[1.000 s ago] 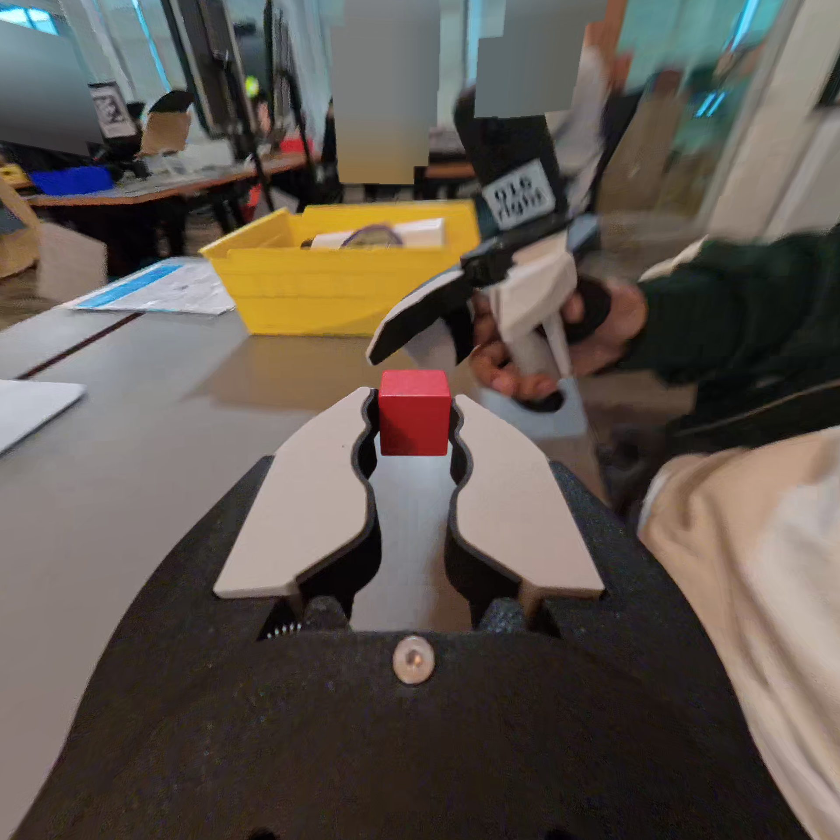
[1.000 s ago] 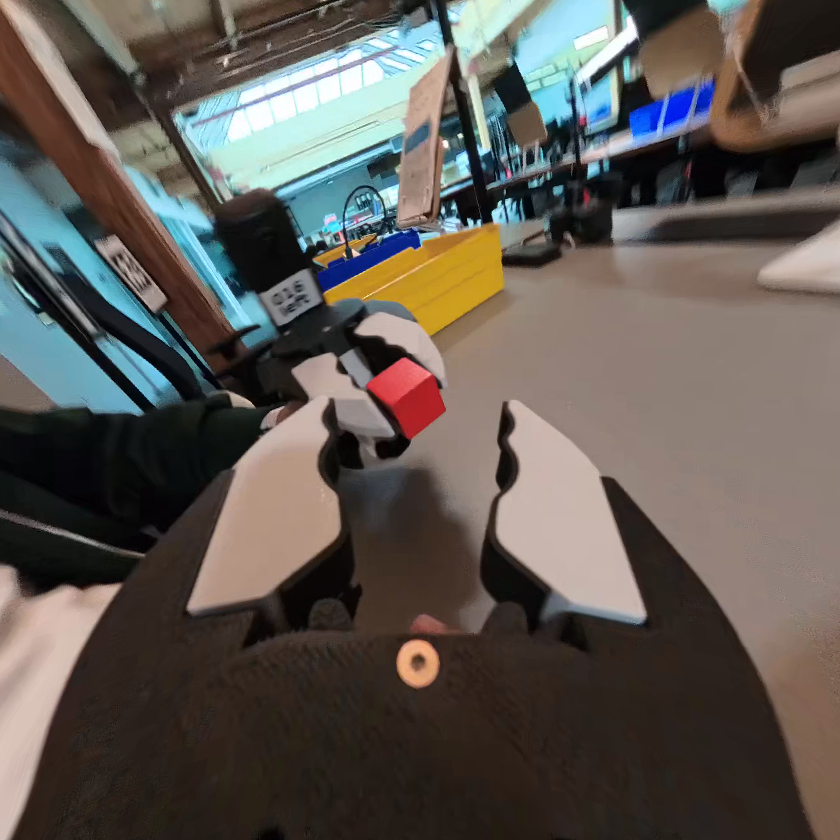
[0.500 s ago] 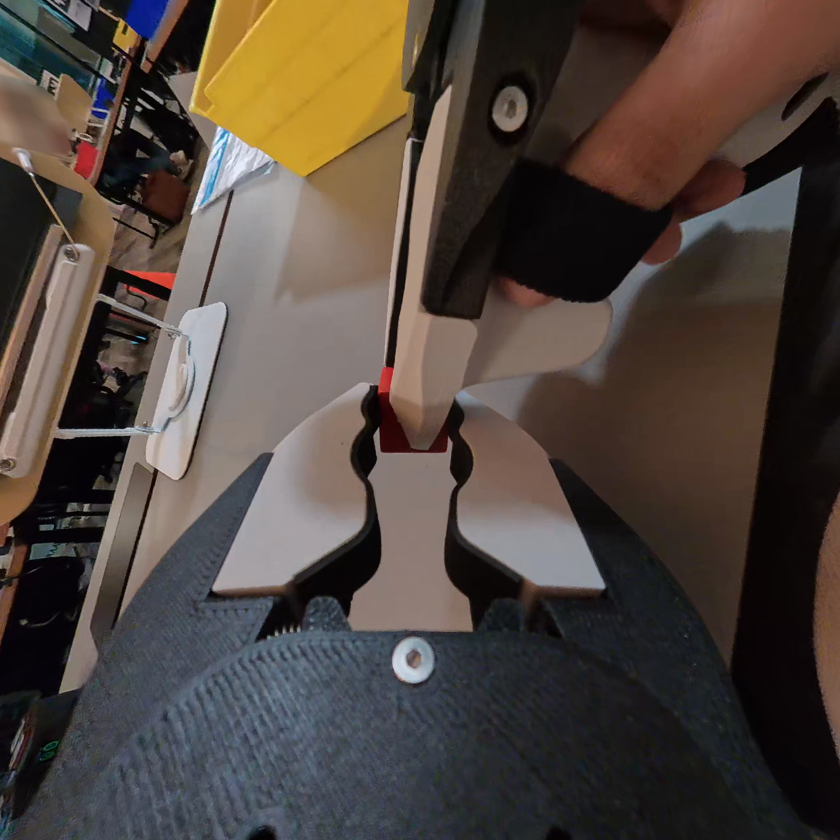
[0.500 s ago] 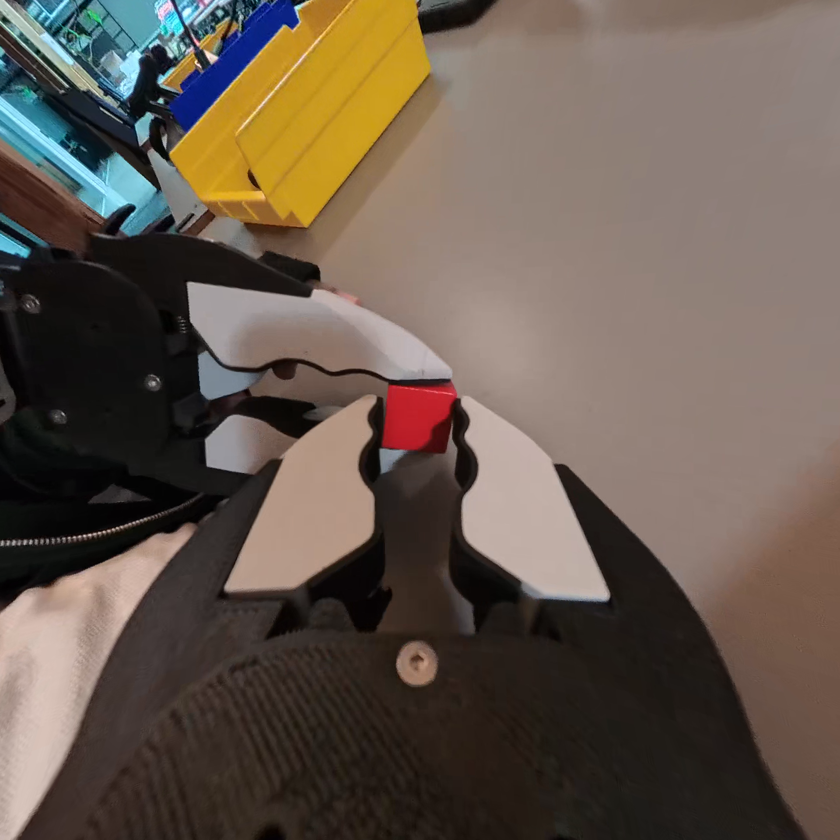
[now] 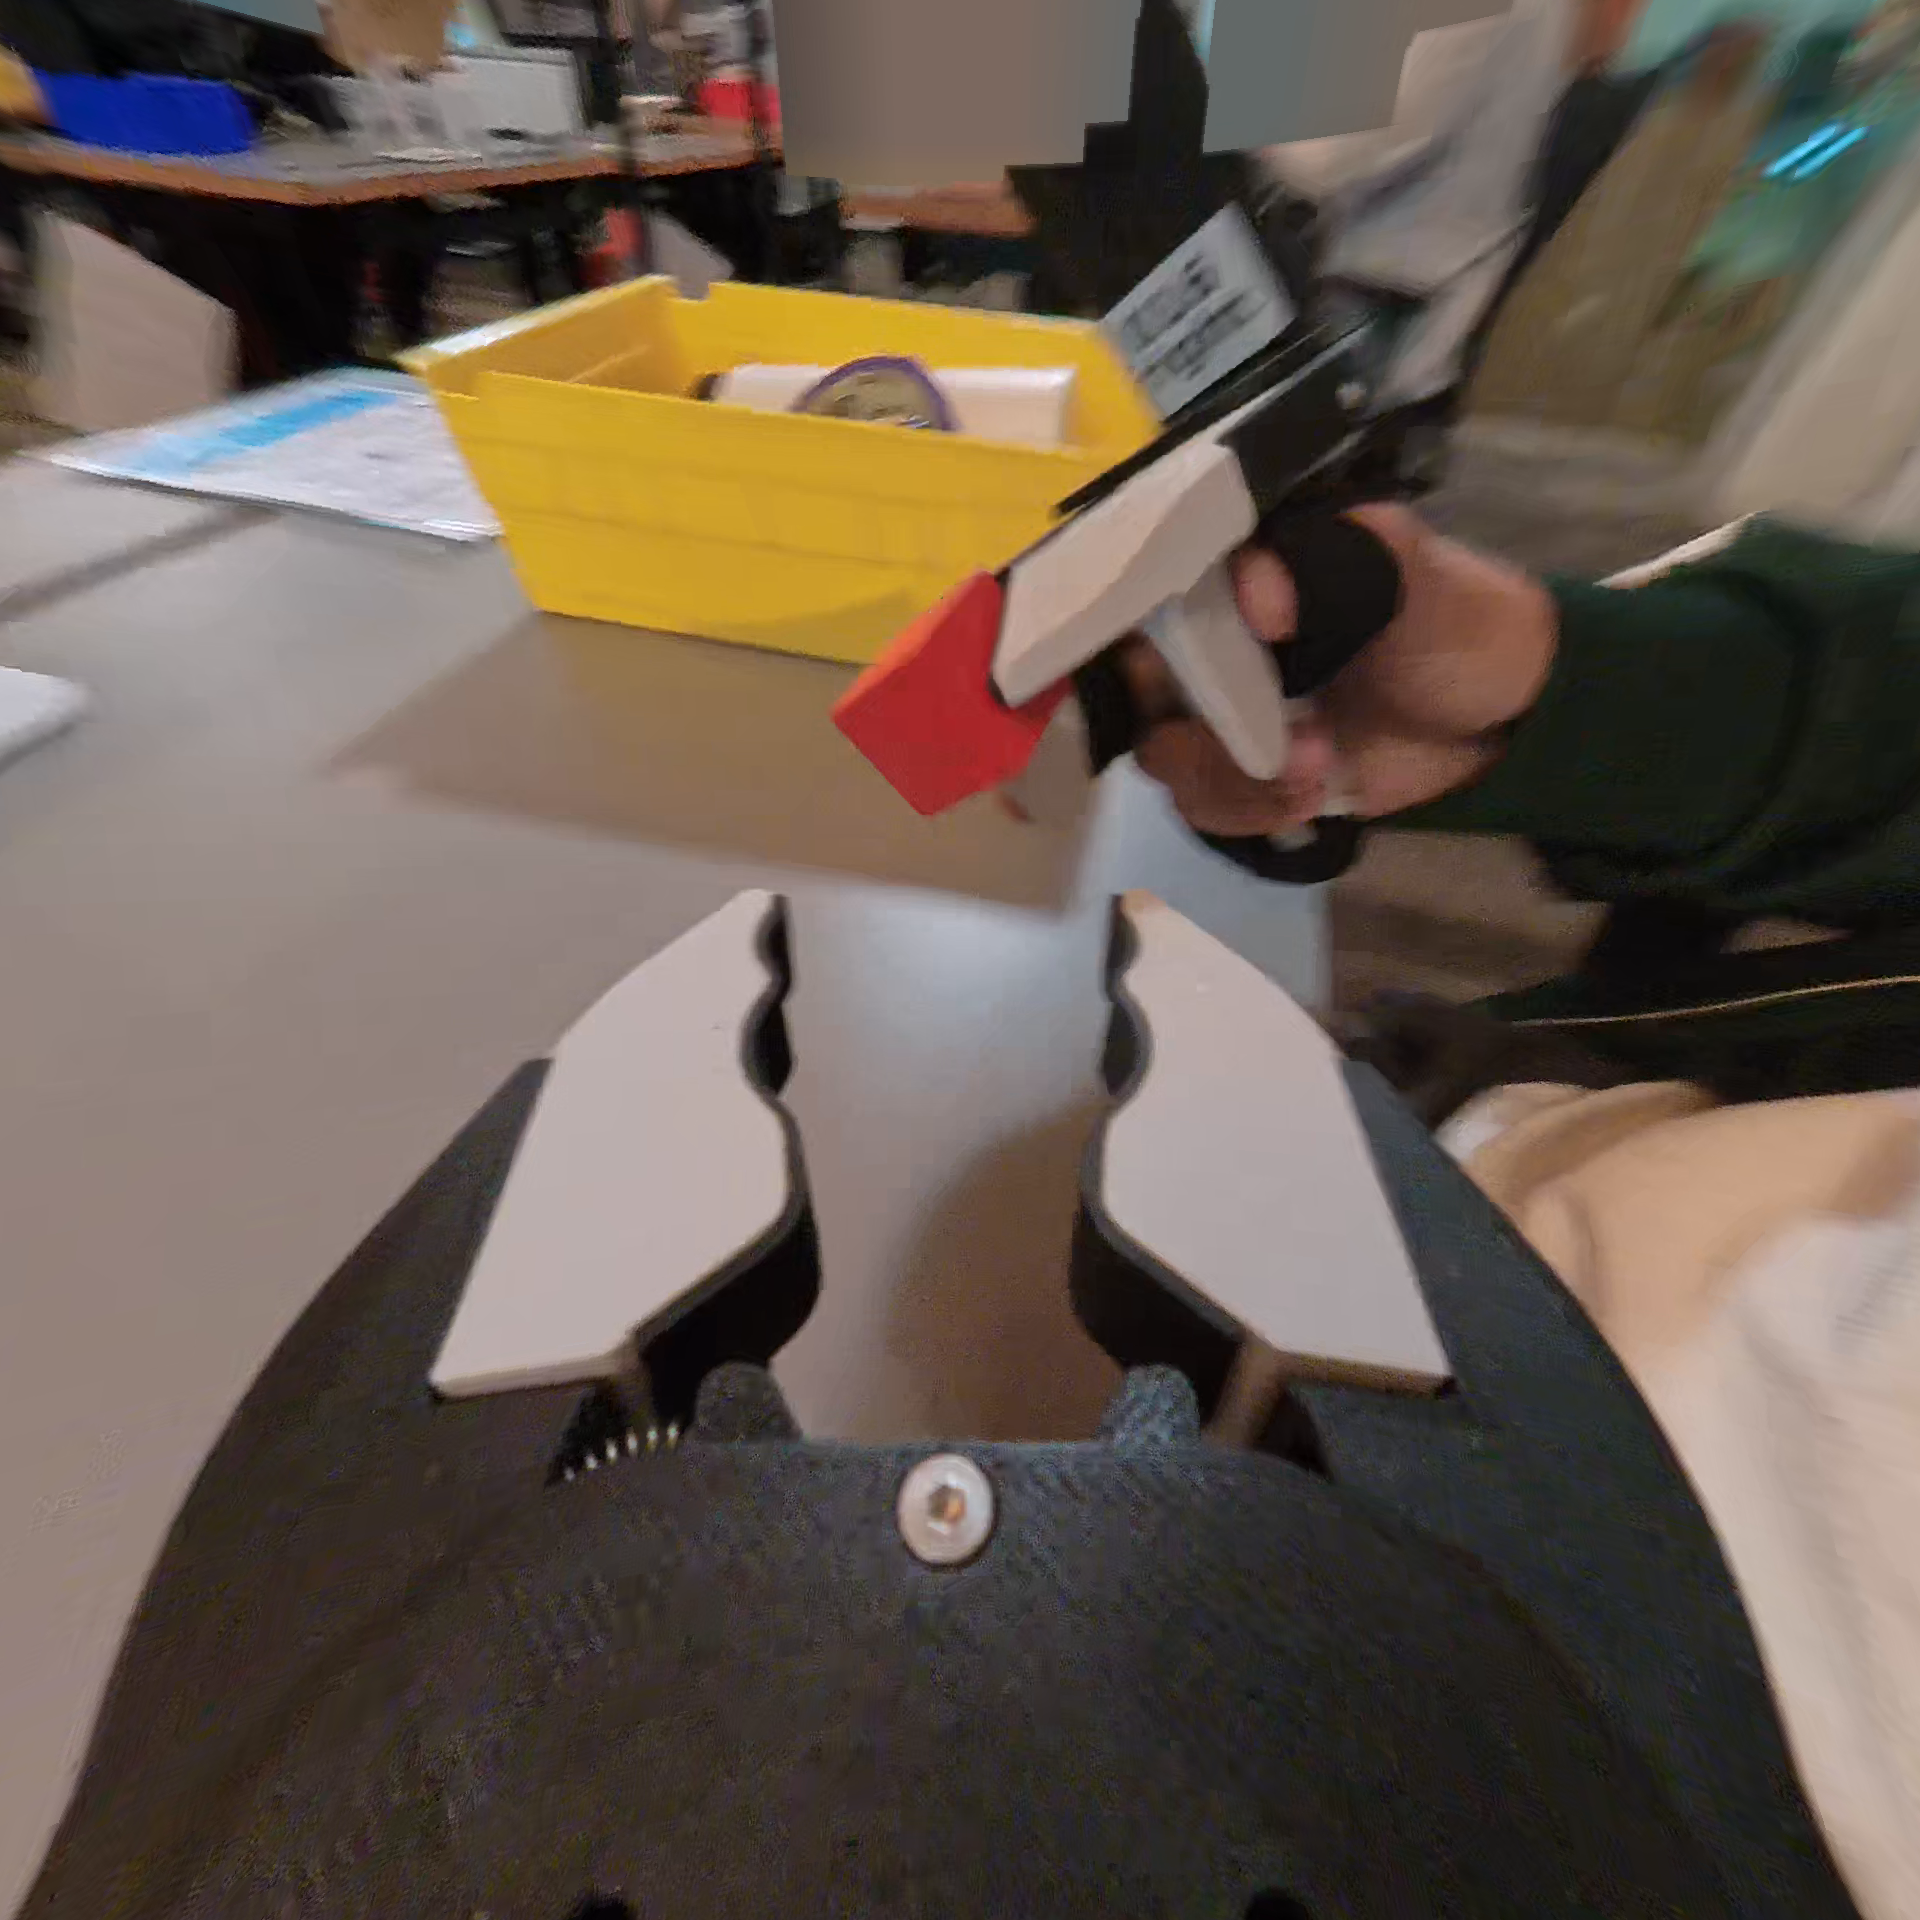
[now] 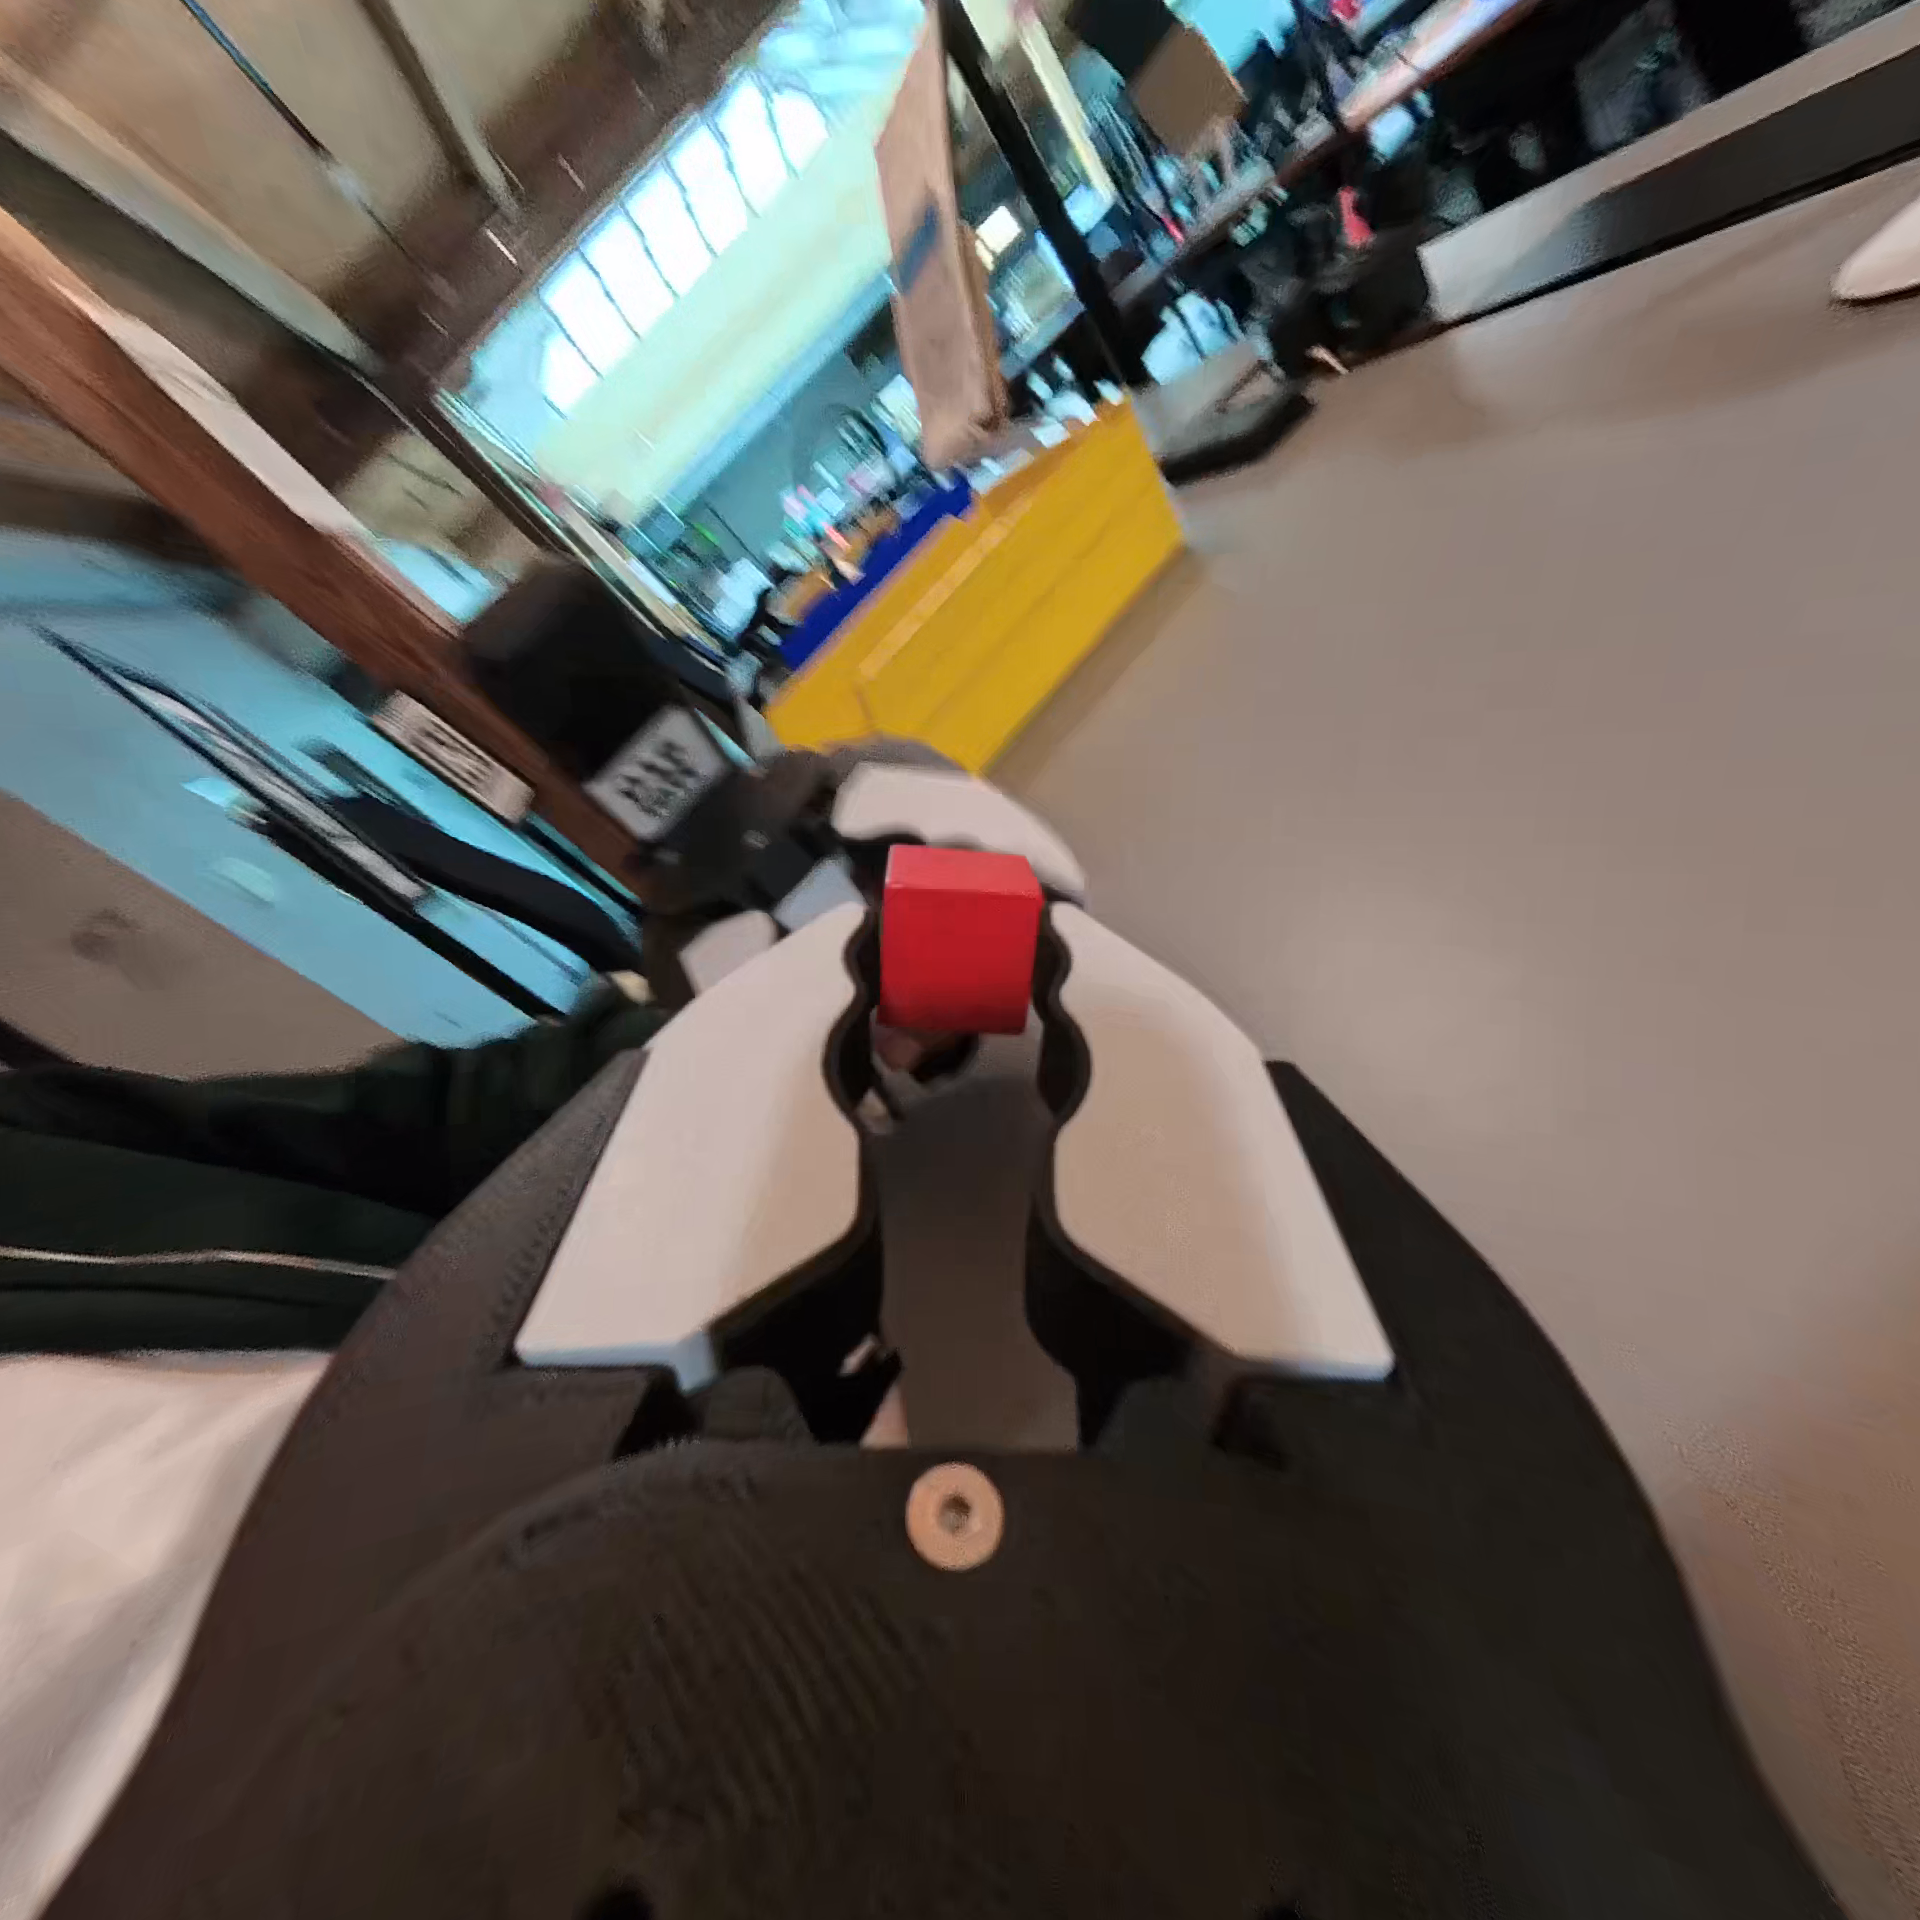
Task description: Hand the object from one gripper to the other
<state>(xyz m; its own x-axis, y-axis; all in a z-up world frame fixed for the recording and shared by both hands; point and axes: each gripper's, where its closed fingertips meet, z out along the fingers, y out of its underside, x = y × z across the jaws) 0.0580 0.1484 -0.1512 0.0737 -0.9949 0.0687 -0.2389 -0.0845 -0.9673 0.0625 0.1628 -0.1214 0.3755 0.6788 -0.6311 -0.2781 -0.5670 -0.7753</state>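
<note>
While your right gripper (image 6: pixel 956 940) is clamped on the red cube (image 6: pixel 958 940), keep that squeeze steady — the cube sits right at the very tips of the fingers, so there is not much holding it. It is up in the air, above the table's (image 5: pixel 260 935) near edge, and it touches nothing else. Your left gripper (image 5: pixel 948 914) has its fingers wide apart with nothing between them, and it sits well apart from the cube, so the hand-over looks done. Now the job is just to carry the cube off safely. Move slowly and do not shake, because a cube held only at the tips could tip or slide out. Keep the left gripper low and out of the way so the two do not bump. The yellow bin (image 5: pixel 769 499) stands farther back on the table, toward its far edge — steer the cube clear of the bin's near wall as you go.
</note>
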